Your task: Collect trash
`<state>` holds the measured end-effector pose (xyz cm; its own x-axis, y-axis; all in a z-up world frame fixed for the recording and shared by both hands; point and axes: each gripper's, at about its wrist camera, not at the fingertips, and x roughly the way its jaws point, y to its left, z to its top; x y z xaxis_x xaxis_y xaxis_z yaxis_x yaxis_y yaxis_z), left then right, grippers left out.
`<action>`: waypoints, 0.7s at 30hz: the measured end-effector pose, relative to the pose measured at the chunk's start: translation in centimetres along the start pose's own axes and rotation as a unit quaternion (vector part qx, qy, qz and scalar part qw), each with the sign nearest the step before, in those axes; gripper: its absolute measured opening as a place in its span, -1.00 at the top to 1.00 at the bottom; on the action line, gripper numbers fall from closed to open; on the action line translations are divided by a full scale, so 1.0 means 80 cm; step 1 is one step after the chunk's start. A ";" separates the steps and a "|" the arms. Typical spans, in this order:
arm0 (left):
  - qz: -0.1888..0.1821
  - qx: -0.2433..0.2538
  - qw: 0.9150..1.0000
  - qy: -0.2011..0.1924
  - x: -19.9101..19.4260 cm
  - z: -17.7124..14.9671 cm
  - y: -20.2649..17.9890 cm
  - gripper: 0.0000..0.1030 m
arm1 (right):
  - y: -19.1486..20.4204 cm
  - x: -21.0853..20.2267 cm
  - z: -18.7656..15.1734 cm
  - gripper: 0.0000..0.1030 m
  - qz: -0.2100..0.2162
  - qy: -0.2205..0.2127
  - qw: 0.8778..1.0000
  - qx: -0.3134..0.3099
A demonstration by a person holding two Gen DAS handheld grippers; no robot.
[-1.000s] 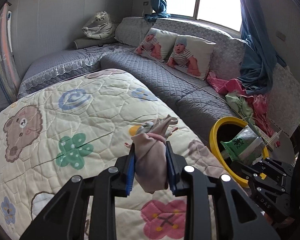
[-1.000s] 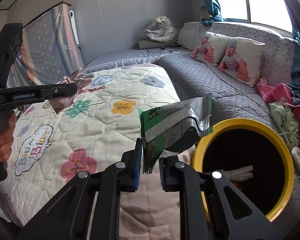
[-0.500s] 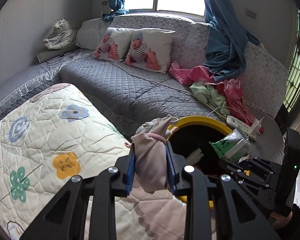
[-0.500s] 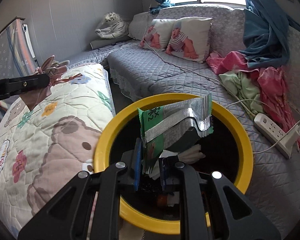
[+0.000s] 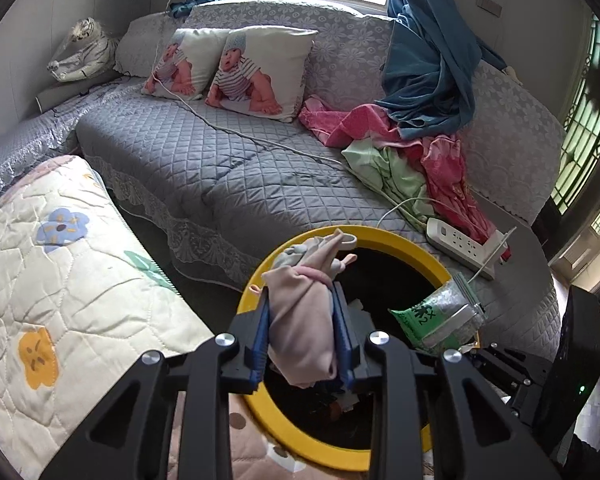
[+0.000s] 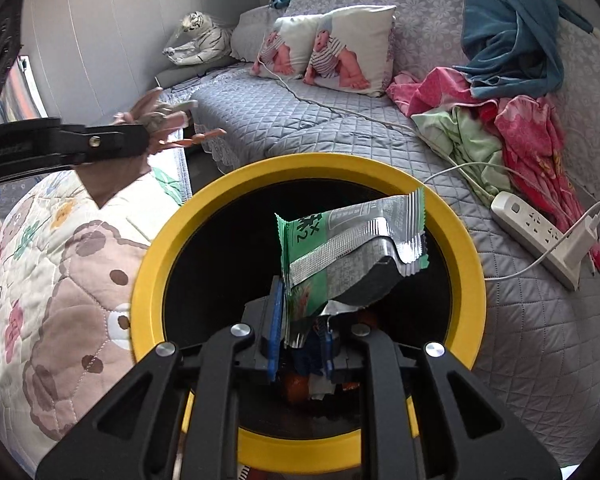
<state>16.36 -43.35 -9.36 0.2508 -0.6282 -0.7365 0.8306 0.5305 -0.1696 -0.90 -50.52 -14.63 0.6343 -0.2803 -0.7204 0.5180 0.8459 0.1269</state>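
Both grippers loaded, poised over the yellow-rimmed bin (image 6: 312, 168).

Left gripper (image 5: 300, 340) clamps a pinkish plastic bag bundle (image 5: 304, 320) at its waist: soft, light, compressible. Right gripper (image 6: 300, 340) pinches the near corner of a green-and-silver foil wrapper (image 6: 352, 256): light, crinkly, likely slippery. Wrapper hangs over the bin mouth; bundle over its near-left rim. Versus 1 s ago: both were over the cartoon quilt (image 5: 60, 280), bin off to the right.

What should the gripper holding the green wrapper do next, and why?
Probably open the right gripper and let go. Its green and silver foil wrapper hangs over the dark opening of the yellow-rimmed round bin, so it should fall inside.
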 end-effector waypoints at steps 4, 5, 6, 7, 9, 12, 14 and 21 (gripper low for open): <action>-0.019 -0.024 0.999 0.025 0.031 0.003 0.001 0.46 | -0.008 0.005 0.001 0.70 -0.003 0.015 1.000 0.013; -0.024 -0.033 0.999 0.031 0.038 0.004 0.001 0.46 | -0.009 0.006 0.002 0.70 -0.005 0.018 1.000 0.015; -0.027 -0.041 0.998 0.033 0.041 0.004 0.002 0.45 | -0.011 0.007 0.002 0.70 -0.006 0.020 1.000 0.016; -0.029 -0.048 0.998 0.034 0.043 0.004 0.004 0.40 | -0.012 0.007 0.003 0.69 -0.006 0.021 1.000 0.018; -0.034 -0.064 0.997 0.030 0.042 0.007 0.008 0.30 | -0.014 0.007 0.004 0.63 -0.008 0.025 0.999 0.019; -0.026 -0.075 0.997 0.016 0.032 0.012 0.013 0.15 | -0.016 0.011 0.005 0.35 -0.004 0.033 0.999 0.025; -0.025 -0.085 0.996 0.009 0.024 0.015 0.019 0.15 | -0.017 0.012 0.006 0.33 -0.009 0.034 0.999 0.026; -0.017 -0.116 0.993 -0.013 -0.019 0.009 0.056 0.15 | -0.015 0.000 0.011 0.25 -0.008 0.030 0.999 0.039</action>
<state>20.01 -40.41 -8.53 0.2392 -0.6615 -0.7108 0.7031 0.6229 -0.3431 -0.98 -51.96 -14.20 0.5914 -0.2641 -0.7619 0.5725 0.8029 0.1661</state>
